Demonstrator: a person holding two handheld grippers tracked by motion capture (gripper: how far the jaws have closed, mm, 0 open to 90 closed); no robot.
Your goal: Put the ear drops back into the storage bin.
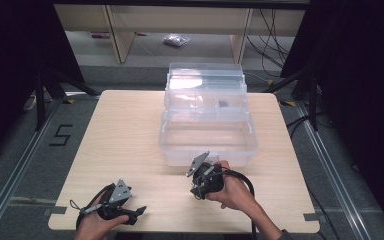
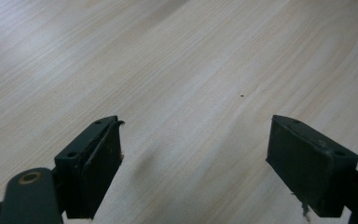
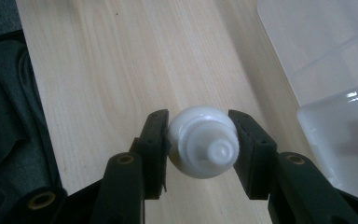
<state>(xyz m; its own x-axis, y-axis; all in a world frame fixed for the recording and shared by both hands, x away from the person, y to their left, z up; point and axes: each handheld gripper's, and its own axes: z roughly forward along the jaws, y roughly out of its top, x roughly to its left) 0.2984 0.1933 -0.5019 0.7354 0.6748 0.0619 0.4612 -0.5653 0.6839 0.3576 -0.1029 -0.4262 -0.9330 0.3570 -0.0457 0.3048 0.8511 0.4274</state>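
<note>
A small white bottle (image 3: pixel 200 140), its round cap end towards the camera, hangs above the wooden table with my right gripper (image 3: pixel 199 135) shut on it, one pad on each side. In the high view my right gripper (image 1: pixel 198 192) hovers just in front of the clear plastic box (image 1: pixel 180 155), whose lid stands open at the back. The box's near corner (image 3: pixel 340 140) shows at the right of the right gripper view. My left gripper (image 1: pixel 138 213) rests low at the table's front left, open, with nothing but bare wood between its jaws (image 2: pixel 196 135).
A small dark item (image 1: pixel 223 104) lies in the box's rear section. The light wooden table (image 1: pixel 125 140) stands on grey floor marked with a "5" (image 1: pixel 60 135). Shelf legs, cables and a plastic bag (image 1: pixel 176 40) lie beyond the table.
</note>
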